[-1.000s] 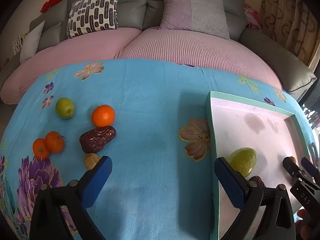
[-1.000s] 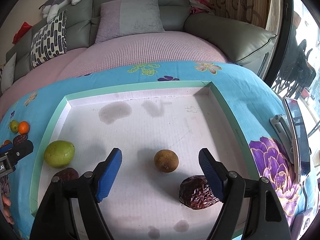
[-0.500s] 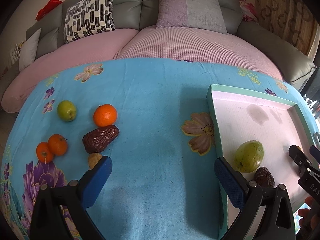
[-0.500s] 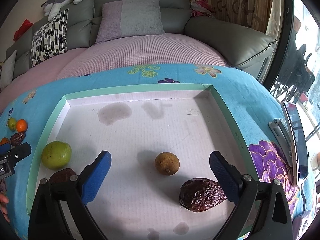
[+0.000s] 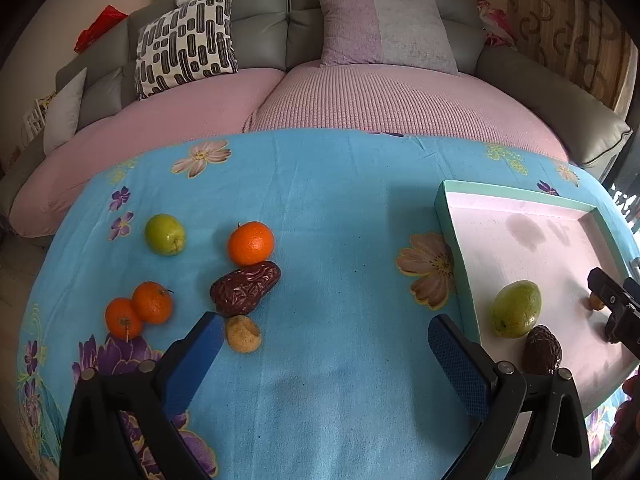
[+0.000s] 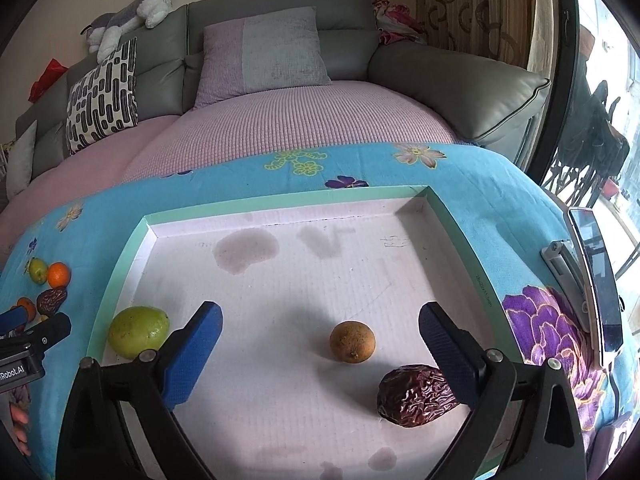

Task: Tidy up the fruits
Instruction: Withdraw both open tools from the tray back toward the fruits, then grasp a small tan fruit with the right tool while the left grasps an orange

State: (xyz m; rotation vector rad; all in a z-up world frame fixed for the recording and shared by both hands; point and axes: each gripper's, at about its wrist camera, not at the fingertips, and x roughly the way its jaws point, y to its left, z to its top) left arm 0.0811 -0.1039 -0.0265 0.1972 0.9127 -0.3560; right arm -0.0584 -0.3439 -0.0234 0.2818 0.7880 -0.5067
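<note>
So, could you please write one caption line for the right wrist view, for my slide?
Open right gripper above the green-rimmed tray holding a small brown fruit, a date and a green fruit.

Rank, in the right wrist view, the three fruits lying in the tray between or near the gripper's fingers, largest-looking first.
1. Wrinkled dark date, though it lies nearest the camera, which may flatter it.
2. Green fruit, nearly as large; its order with the date is unsure.
3. Small round brown fruit, clearly the smallest.

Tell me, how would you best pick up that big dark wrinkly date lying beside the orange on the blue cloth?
Grip the date across its narrow middle, coming from above with the open left gripper. It lies flat and slanted, with the orange touching one end and a small tan fruit by the other, so its long sides are freest.
</note>
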